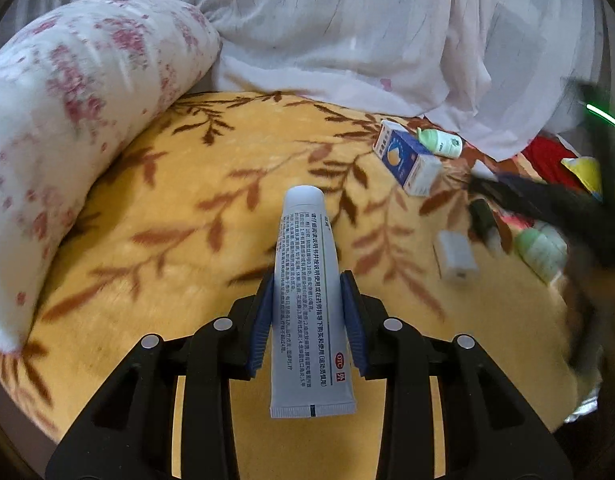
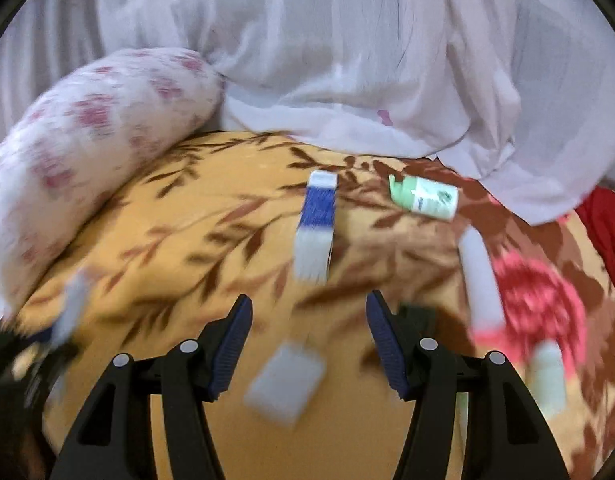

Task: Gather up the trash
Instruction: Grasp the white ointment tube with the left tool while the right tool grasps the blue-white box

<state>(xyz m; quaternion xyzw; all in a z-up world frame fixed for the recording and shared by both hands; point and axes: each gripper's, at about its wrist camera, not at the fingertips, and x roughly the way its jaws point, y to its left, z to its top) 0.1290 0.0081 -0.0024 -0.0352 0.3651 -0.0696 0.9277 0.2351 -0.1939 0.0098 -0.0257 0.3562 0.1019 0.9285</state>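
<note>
The left gripper (image 1: 307, 312) is clenched on a white ointment tube (image 1: 307, 300), its blue pads (image 1: 263, 320) pressing the tube's two sides about halfway along its length. The tube's long axis runs along the gripper's own line, near to far: the flat crimped end points back toward the camera and the rounded cap end points away, tilted slightly left, lifted above the yellow leaf-patterned blanket (image 1: 167, 208). Farther off and to the right on the blanket lie a blue and white carton (image 1: 407, 160), its long axis running from far left to near right, and just beyond it, a small green-capped bottle (image 1: 441, 142) on its side, cap to the left. A small white block (image 1: 455, 256) lies nearer, to the right. The right gripper (image 2: 309, 344) has its jaws spread apart with nothing between them; it hangs over the blanket, with the white block (image 2: 285, 384) blurred below it and the carton (image 2: 317, 224) ahead, lengthwise near to far in this view. A white tube (image 2: 481, 280) lies to its right, long axis also near to far. A floral pillow (image 1: 67, 120) sits at the left and pale rumpled sheets (image 1: 347, 20) lie at the far side.
</note>
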